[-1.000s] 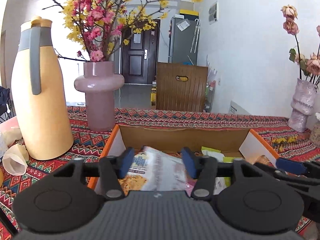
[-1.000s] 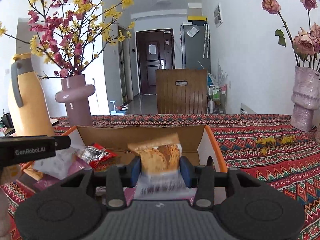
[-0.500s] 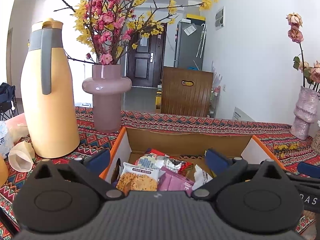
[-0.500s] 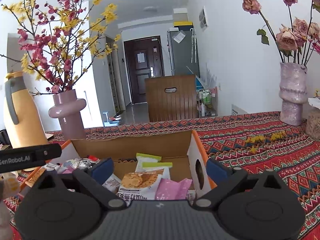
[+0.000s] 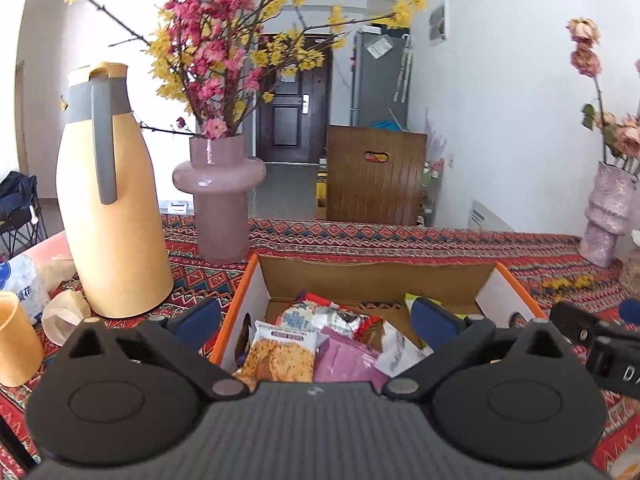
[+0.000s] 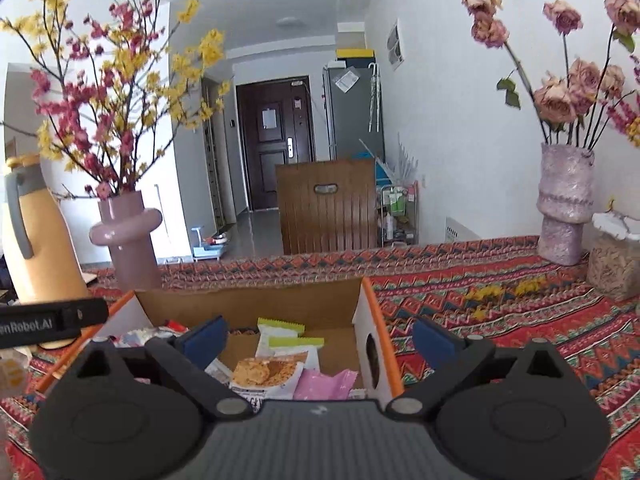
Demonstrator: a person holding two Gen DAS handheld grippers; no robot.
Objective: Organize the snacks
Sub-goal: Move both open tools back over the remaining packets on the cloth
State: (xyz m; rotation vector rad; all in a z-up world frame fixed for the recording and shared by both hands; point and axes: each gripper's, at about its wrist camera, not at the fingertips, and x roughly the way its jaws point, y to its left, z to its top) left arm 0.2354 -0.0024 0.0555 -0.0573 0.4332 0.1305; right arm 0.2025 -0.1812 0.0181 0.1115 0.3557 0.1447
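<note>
An orange-edged cardboard box (image 5: 252, 292) lies on the patterned tablecloth, holding several snack packets. A packet with a golden cracker picture (image 5: 280, 354) lies at its near left beside a pink packet (image 5: 344, 364). My left gripper (image 5: 316, 320) hovers over the box's left half, open and holding nothing. In the right wrist view a cracker packet (image 6: 266, 374), a pink packet (image 6: 324, 384) and two green-topped white packets (image 6: 280, 332) lie in the same box (image 6: 372, 308). My right gripper (image 6: 320, 340) stands open above the box's right end, nothing between its fingers.
A tall yellow jug (image 5: 108, 208) and a pink vase of blossoms (image 5: 220, 200) stand left of the box. A textured pink vase (image 6: 564, 208) and a jar (image 6: 612, 260) stand far right. A yellow cup (image 5: 16, 340) and wrappers lie at the left edge.
Both grippers let go of their snack packets, which now lie in the box, and opened wide. Both hands then rose and pulled back from the box.
</note>
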